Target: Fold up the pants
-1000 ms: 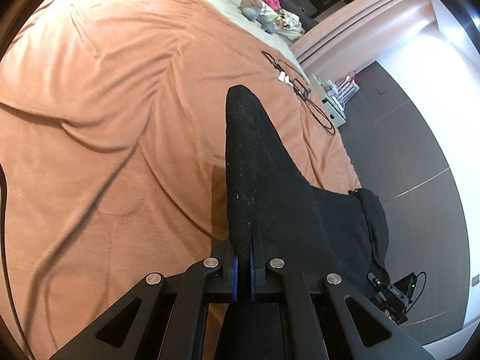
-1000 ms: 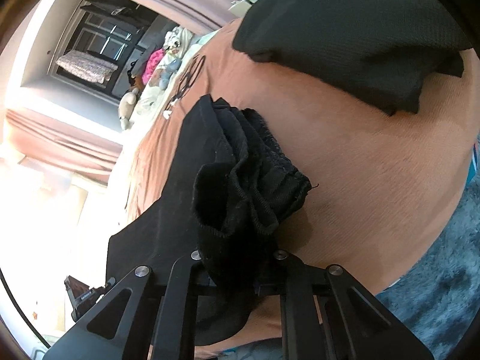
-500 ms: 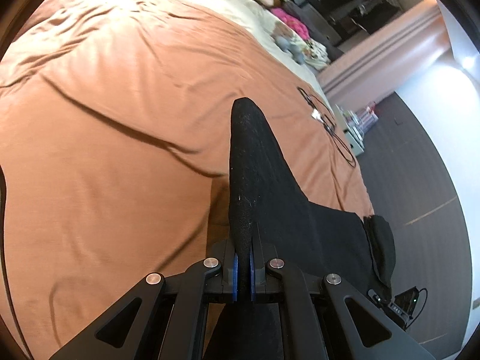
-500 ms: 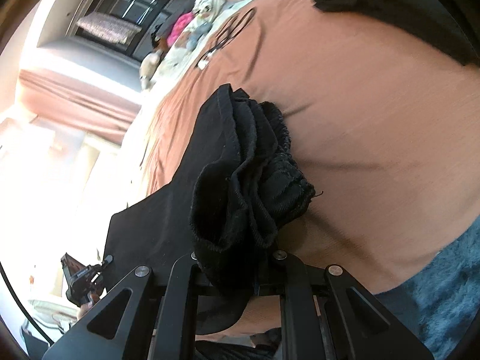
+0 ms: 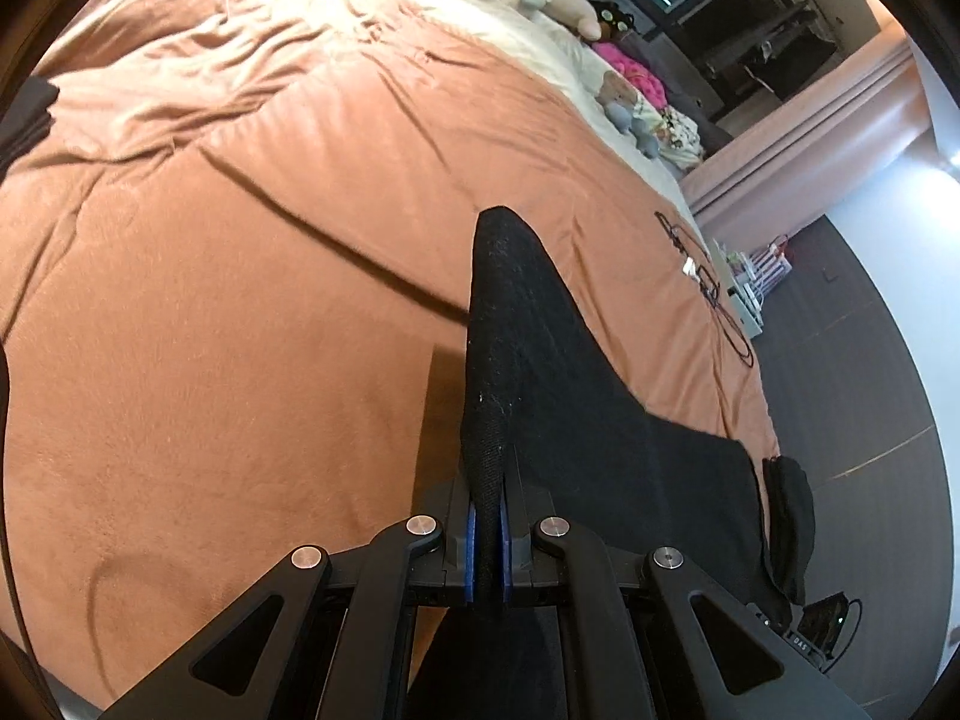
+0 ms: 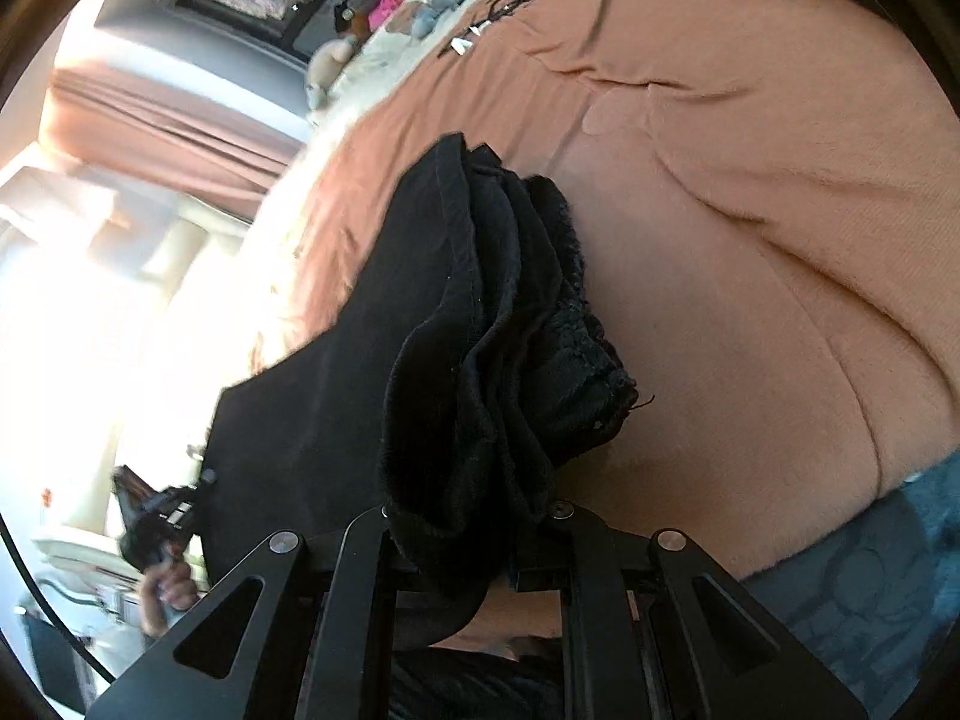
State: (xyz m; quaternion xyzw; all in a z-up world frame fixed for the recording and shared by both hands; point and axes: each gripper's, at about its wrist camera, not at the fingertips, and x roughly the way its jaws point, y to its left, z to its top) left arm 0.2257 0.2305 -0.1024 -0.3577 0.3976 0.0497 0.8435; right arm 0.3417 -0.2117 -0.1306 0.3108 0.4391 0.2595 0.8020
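At six o'clock in my left wrist view, the left claw is clenched on a thin edge of the black pants, its blue pads pressed flat against the cloth so that the fabric stands up as a taut ridge running toward twelve. I judge this pinch is there to keep one end of the garment stretched and off the bed while the other end is handled. From that ridge the cloth fans out toward four o'clock, where it hangs over the edge of the bed beside the dark floor.

In my right wrist view, the right claw at six o'clock is gripping a thick, bunched wad of the same pants, gathered elastic and several layers spilling over the fingers, so I cannot see the pads themselves. That bulk reads as the waistband end, collected so all layers travel together. At eight o'clock the other handheld gripper and the hand around it show small against the bright window.

Both ends are held above the orange-brown bedspread, which lies rumpled but open beneath, the likely landing spot for the fold. I take the task to be early: the garment is suspended between my two grips, not yet laid down.

Farther off, a black cable loops at two o'clock on the bedspread, and stuffed toys crowd the far edge at one o'clock.
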